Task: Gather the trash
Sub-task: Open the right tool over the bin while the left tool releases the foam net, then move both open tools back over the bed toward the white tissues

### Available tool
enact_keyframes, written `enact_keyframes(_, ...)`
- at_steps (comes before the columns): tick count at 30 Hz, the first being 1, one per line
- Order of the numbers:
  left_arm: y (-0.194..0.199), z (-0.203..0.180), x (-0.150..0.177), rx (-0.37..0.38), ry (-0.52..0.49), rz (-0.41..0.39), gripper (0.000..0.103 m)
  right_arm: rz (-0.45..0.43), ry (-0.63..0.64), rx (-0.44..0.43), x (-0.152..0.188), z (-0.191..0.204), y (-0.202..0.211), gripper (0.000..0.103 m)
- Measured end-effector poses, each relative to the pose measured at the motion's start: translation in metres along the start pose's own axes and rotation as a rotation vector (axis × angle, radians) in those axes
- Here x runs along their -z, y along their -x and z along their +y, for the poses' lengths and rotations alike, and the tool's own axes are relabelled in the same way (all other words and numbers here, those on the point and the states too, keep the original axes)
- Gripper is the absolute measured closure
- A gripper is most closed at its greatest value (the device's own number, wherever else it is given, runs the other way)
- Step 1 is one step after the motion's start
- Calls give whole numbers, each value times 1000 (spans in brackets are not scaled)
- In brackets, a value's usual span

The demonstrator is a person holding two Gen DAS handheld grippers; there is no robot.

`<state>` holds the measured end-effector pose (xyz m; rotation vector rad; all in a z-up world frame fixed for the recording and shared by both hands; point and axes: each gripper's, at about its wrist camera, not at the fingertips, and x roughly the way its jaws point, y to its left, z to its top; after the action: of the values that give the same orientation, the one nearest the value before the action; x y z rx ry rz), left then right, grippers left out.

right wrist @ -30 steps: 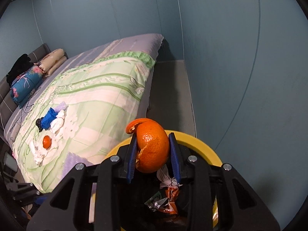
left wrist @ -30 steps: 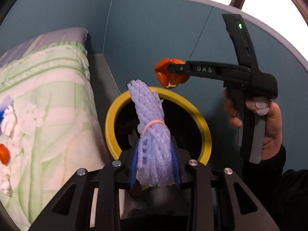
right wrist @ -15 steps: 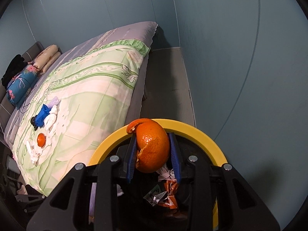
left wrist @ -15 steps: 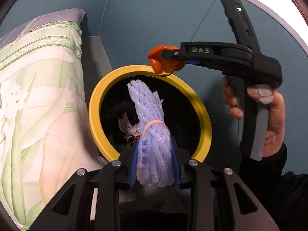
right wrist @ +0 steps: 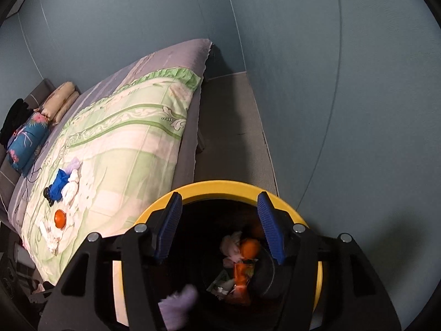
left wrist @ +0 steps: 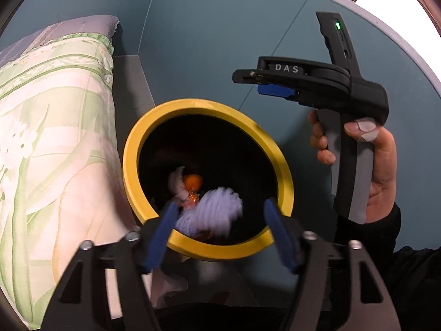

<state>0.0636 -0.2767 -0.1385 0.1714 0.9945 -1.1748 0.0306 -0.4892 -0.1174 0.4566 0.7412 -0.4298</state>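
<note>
the purple foam net (left wrist: pixel 212 209), blurred by motion, is inside the mouth of the yellow-rimmed trash bin (left wrist: pixel 278 162), between the spread fingers of the left tool (left wrist: pixel 220 229) and touching neither. in the right wrist view it shows as a pale purple smear (right wrist: pixel 179 303) low in the bin's near left part. deeper in the bin lie an orange peel (right wrist: pixel 249 248), white crumpled tissue (right wrist: pixel 230 245) and an orange wrapper (right wrist: pixel 241 275). the left tool is wide open and holds nothing. the right tool (right wrist: pixel 220 229) hangs over the bin rim (right wrist: pixel 220 186), its blue pads far apart and empty; in the left wrist view it sits up to the right of the bin, gripped by the person's right hand (left wrist: pixel 377 165). left of the bin is the bed (right wrist: pixel 132 127) with a green floral quilt; on its far left part rest a small orange (right wrist: pixel 60 218), a blue bag (right wrist: pixel 59 184) and white scraps (right wrist: pixel 70 190). blue walls (right wrist: pixel 317 82) enclose the corner.
</note>
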Motion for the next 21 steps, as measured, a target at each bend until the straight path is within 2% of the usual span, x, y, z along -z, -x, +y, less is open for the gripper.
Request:
enact_keyframes(5, 11, 11, -3, -27, 21, -29, 29, -52, 7, -19, -2, 4, 10, 48)
enact_keyframes(8, 23, 21, 0, -70, 41, -58, 26, -88, 18, -45, -4, 8, 17, 43)
enact_keyframes(11, 38, 35, -2, -107, 69, -94, 26, -120, 38, -67, -7, 16, 23, 42)
enact_keyframes(21, 99, 83, 5, -199, 167, -217, 22, -167, 168, -167, -17, 77, 32, 35)
